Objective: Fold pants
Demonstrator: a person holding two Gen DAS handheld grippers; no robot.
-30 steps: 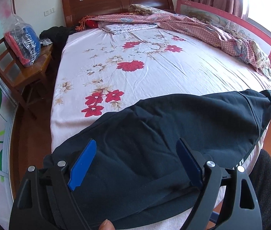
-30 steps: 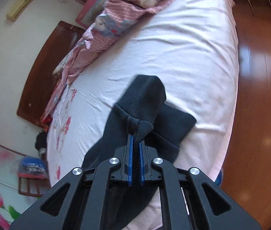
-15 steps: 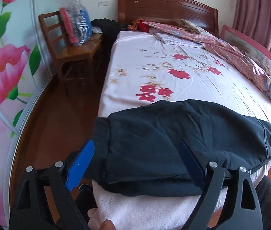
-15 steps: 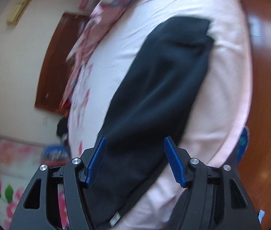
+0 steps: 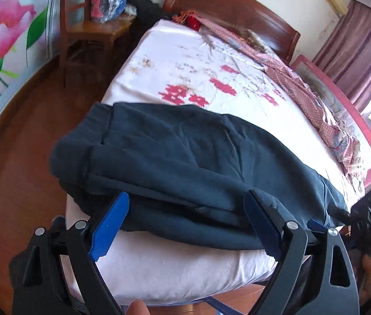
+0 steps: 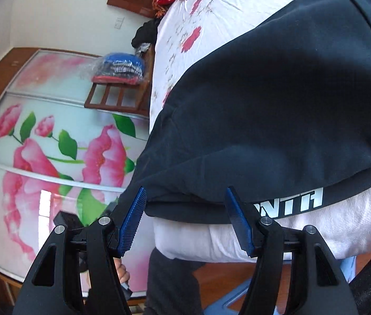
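left wrist view: left gripper (image 5: 185, 225) spread wide, nothing between its pads, hovering over the near edge of dark pants (image 5: 185, 162) lying folded across the foot of the bed (image 5: 185, 267). right wrist view: right gripper (image 6: 185, 218) with jaws apart and empty, just opened, at the pants' (image 6: 277, 105) printed edge; chair (image 6: 117, 97) beyond.

I see dark navy pants (image 5: 185, 162) with white block lettering (image 6: 293, 204) at one edge, on a pale pink sheet (image 5: 185, 60) printed with red flowers. My grippers carry bright blue pads (image 5: 109, 225) on black frames. The wardrobe door (image 6: 41, 157) shows big pink blooms with green leaves. The headboard (image 5: 227, 2) is reddish-brown.
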